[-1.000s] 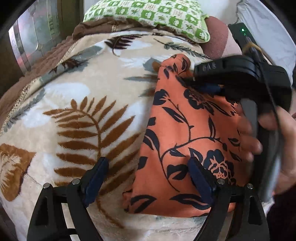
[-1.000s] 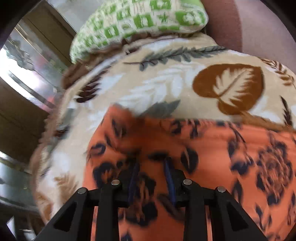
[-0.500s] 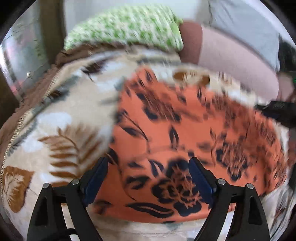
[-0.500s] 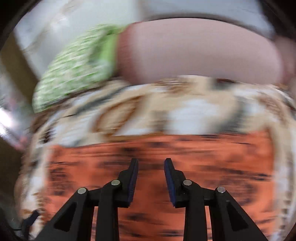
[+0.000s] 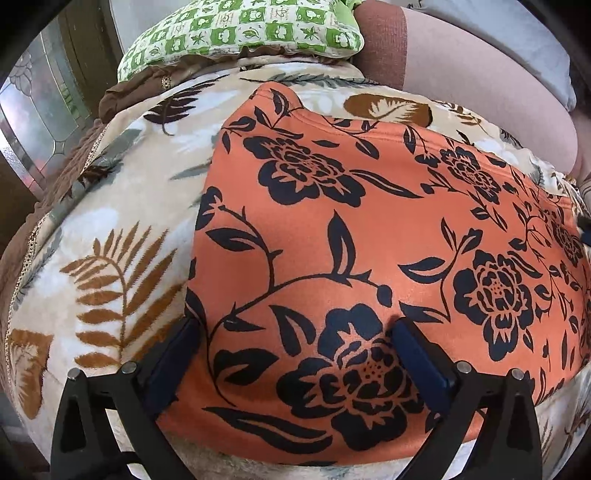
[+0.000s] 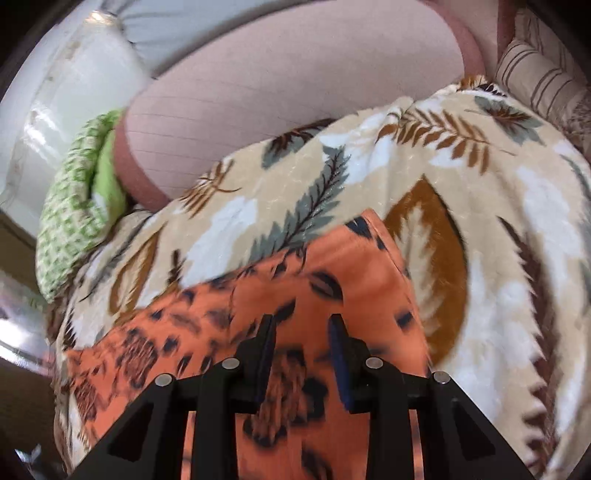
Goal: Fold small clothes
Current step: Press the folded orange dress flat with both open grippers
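Note:
An orange garment (image 5: 369, 236) with black flowers lies spread flat on a leaf-print blanket (image 5: 122, 229). My left gripper (image 5: 295, 332) is open wide, its jaws low over the garment's near left part, holding nothing. In the right wrist view the same garment (image 6: 295, 295) lies below my right gripper (image 6: 301, 325), whose jaws stand a little apart over the cloth with nothing between them. That view is blurred.
A green checked pillow (image 5: 243, 33) lies at the far edge of the blanket, also in the right wrist view (image 6: 74, 206). A pink bolster (image 6: 295, 92) lies behind it. A striped cushion (image 6: 546, 85) is at the far right. A glass door (image 5: 33, 122) is on the left.
The garment, folded narrow a second ago with the right gripper shut on its far corner, now lies opened out wide. The right gripper let go and swung to the right.

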